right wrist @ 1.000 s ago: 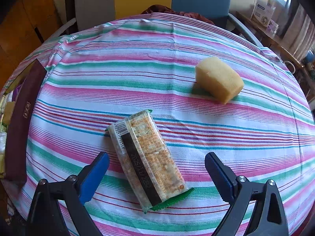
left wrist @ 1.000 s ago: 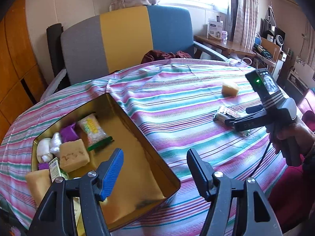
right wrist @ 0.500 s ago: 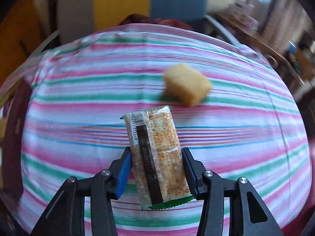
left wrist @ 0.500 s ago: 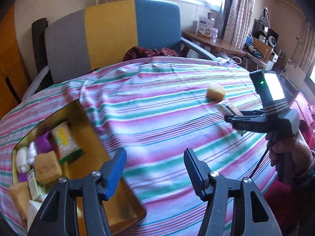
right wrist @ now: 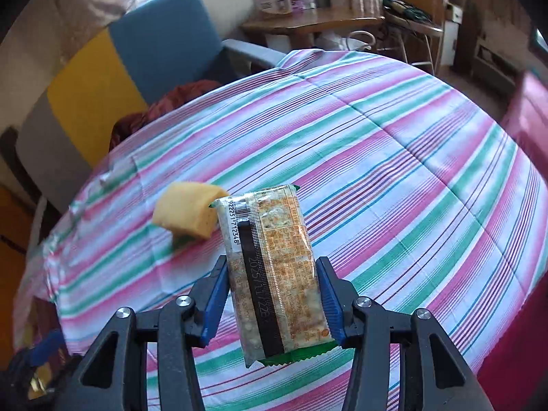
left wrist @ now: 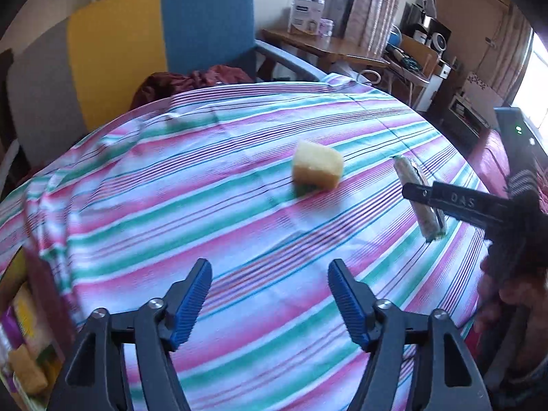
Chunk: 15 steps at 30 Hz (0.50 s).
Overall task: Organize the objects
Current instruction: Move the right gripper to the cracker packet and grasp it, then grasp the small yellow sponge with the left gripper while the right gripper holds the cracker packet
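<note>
My right gripper point(right wrist: 272, 293) is shut on a clear cracker packet point(right wrist: 272, 270) with a dark strip and green end, held lifted above the striped tablecloth point(right wrist: 394, 178). In the left wrist view the packet point(left wrist: 416, 195) shows in the right gripper point(left wrist: 428, 198) at the right. A yellow sponge point(left wrist: 316, 167) with a green underside lies on the cloth; it also shows in the right wrist view point(right wrist: 186, 214), just left of the packet. My left gripper point(left wrist: 269, 296) is open and empty, nearer than the sponge. The gold tin point(left wrist: 24, 335) with packed items shows at the lower left.
A grey, yellow and blue chair point(left wrist: 137, 41) stands behind the table with dark red cloth point(left wrist: 191, 80) on its seat. A wooden desk point(left wrist: 325, 48) with boxes and shelves of clutter stands at the back right. The table edge drops off on the right.
My right gripper has closed on the cracker packet and lifted it off the cloth. My left gripper has swung right, away from the tin, toward the sponge.
</note>
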{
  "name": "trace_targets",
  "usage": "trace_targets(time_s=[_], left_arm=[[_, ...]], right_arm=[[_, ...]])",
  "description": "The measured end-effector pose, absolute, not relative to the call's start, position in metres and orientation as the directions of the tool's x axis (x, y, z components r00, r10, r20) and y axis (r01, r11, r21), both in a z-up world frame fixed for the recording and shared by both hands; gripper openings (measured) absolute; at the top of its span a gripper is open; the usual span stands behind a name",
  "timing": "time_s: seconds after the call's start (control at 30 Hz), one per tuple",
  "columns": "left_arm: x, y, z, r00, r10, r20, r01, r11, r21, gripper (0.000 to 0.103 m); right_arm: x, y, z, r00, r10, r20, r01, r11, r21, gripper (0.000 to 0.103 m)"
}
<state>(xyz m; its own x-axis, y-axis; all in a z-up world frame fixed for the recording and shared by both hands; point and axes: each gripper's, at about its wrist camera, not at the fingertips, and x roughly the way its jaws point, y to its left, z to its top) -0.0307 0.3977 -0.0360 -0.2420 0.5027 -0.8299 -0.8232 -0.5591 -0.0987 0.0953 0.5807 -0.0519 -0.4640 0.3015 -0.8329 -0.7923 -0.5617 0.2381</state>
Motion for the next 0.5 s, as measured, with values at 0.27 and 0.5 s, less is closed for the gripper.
trace_targets(time_s=[0.27,0.5], left_arm=[[-0.045,0.48,-0.052,-0.209,0.516,-0.831,-0.887,-0.458,-0.061,0.085],[-0.06,0.53,-0.071,-0.192,0.514,-0.836,-0.909,-0.414,-0.046,0.091]], right_arm=[[0.102,0.601,-0.07,-0.426,0.238,-0.873,-0.828,-0.49,0.271,0.051],[0.098,0.607,-0.08,-0.436,0.188,-0.88,-0.824,-0.476,0.306,0.051]])
